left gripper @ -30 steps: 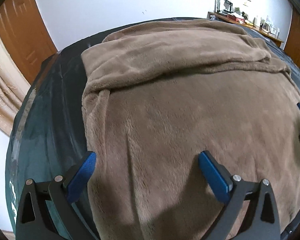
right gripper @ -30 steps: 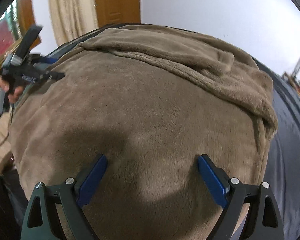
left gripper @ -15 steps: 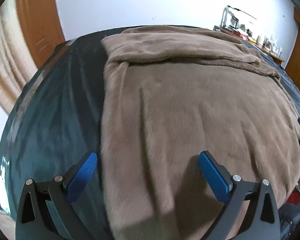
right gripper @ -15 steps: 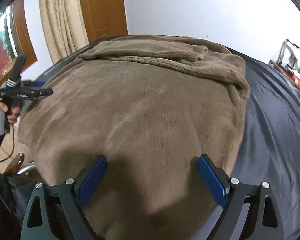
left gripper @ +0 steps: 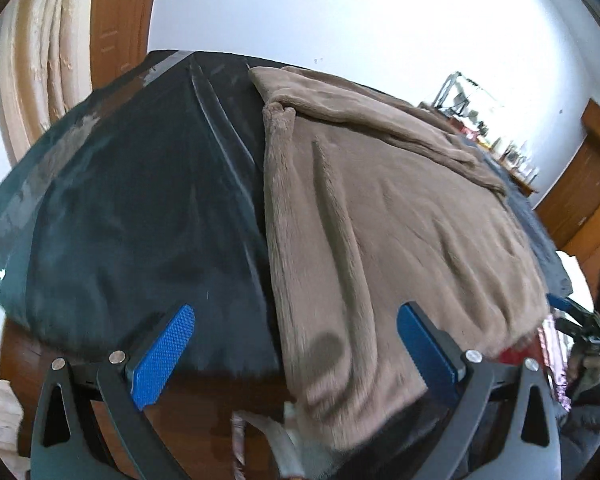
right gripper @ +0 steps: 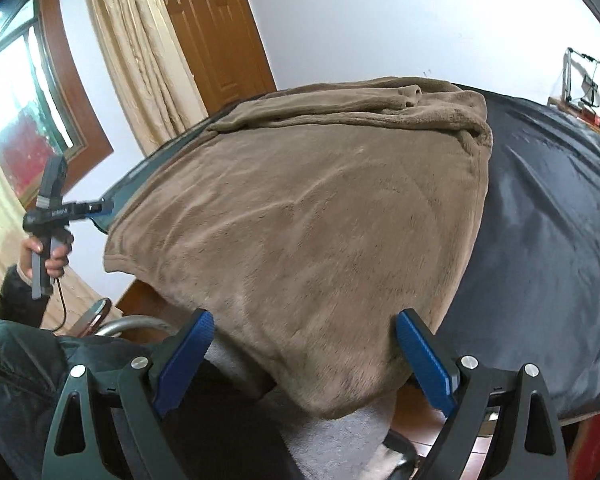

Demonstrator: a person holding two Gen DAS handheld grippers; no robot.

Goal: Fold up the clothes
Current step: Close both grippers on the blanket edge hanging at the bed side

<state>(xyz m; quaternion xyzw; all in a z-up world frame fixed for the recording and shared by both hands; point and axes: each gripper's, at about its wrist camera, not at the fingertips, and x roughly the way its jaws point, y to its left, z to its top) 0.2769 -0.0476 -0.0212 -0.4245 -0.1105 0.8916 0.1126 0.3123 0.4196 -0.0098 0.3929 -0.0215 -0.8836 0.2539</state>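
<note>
On dark bed cover [right gripper: 548,216]: brown fleece garment [right gripper: 320,220]; grippers apart.

On my feeds the brown garment [right gripper: 300,216] reads as thick plush fleece, matt, its nap brushed into streaks. Under it the bed cover [left gripper: 140,200] looks like smooth dark cloth with a faint sheen along its creases. My left hand-held gripper [left gripper: 296,352] and right hand-held gripper [right gripper: 304,360] both show matt black plastic frames, silvery metal pins, and finger pads [left gripper: 164,350] of blue, finely knurled material. The door [right gripper: 216,36] is glossy varnished wood; the curtain [right gripper: 140,52] is crinkled beige fabric.
</note>
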